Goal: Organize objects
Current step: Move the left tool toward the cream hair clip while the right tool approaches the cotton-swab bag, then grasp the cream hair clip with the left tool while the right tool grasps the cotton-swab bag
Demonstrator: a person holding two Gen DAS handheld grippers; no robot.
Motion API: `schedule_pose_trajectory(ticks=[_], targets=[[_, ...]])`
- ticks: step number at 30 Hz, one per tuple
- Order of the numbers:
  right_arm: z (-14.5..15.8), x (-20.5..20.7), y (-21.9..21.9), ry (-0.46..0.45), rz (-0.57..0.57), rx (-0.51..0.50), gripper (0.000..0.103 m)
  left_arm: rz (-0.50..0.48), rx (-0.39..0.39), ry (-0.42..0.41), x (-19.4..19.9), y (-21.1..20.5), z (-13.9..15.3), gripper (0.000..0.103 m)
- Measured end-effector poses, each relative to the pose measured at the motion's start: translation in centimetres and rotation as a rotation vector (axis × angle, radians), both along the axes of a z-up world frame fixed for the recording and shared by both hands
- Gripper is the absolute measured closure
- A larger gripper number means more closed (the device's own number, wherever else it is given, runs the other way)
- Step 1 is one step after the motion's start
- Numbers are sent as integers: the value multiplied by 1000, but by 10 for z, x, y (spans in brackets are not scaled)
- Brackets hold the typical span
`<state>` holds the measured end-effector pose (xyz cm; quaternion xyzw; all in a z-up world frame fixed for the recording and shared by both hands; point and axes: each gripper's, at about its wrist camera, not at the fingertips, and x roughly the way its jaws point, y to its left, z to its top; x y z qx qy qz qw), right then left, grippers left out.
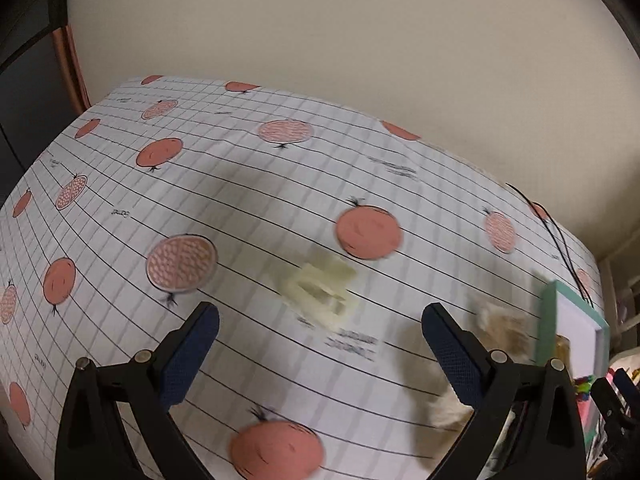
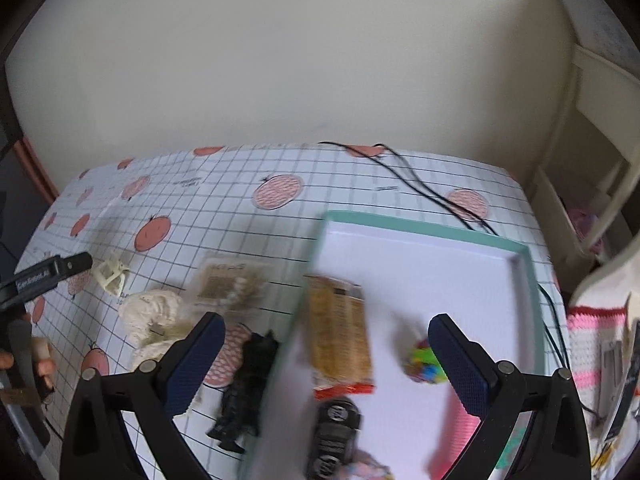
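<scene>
Cream plastic clip (image 1: 320, 292) lies on the fruit-print tablecloth (image 1: 240, 184), just ahead of the left gripper (image 1: 320, 344), fingers wide and empty. Right gripper (image 2: 326, 354), also wide, hovers above the teal-rimmed tray (image 2: 420, 228), likely the collection spot, holding a snack packet (image 2: 340, 332).

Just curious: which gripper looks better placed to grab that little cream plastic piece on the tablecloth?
Probably the left gripper: open, with the cream piece just ahead between its fingers. The right gripper hangs open over the tray.

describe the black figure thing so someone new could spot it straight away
Find the teal-rimmed white tray on the checked tablecloth. Just outside its left wall lies a black toy figure, near the camera. It is the only black item on the cloth; its neighbours are cream and tan.
</scene>
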<state>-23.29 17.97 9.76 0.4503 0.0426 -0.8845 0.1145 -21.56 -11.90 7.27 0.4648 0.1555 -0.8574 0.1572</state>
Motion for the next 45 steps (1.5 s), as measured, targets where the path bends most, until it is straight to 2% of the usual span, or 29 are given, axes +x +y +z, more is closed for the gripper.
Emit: schedule_pose_trajectory(ticks=[11, 20, 27, 36, 38, 41, 42, 43, 45], targets=[[-29, -24, -63, -75, 75, 12, 0, -83, 22, 10, -22, -24, -26, 2], [-53, -45, -79, -138, 37, -1, 0, -115, 22, -10, -39, -21, -37, 2], [-68, -52, -86, -171, 39, 7, 5, -149, -11, -16, -45, -14, -42, 3], [-77, -54, -96, -192, 54, 17, 13, -169, 0, -22, -49, -10, -46, 14], [-79, -54, -97, -198, 56, 14, 16, -173, -4, -26, -50, -10, -47, 21], [-82, -53, -97, -207, 52, 13, 25, -174, 1, -28, -50, -9, -48, 26], [-82, -53, -97, -209, 52, 15, 28, -175, -2, -27, -50, -9, -48, 30], [-82, -52, -97, -209, 53, 21, 32, -180, -7, -28, -50, -8, -48, 38], [-81, -51, -96, -208, 53, 17, 37, -182, -11, -38, -50, -7, -49, 43]])
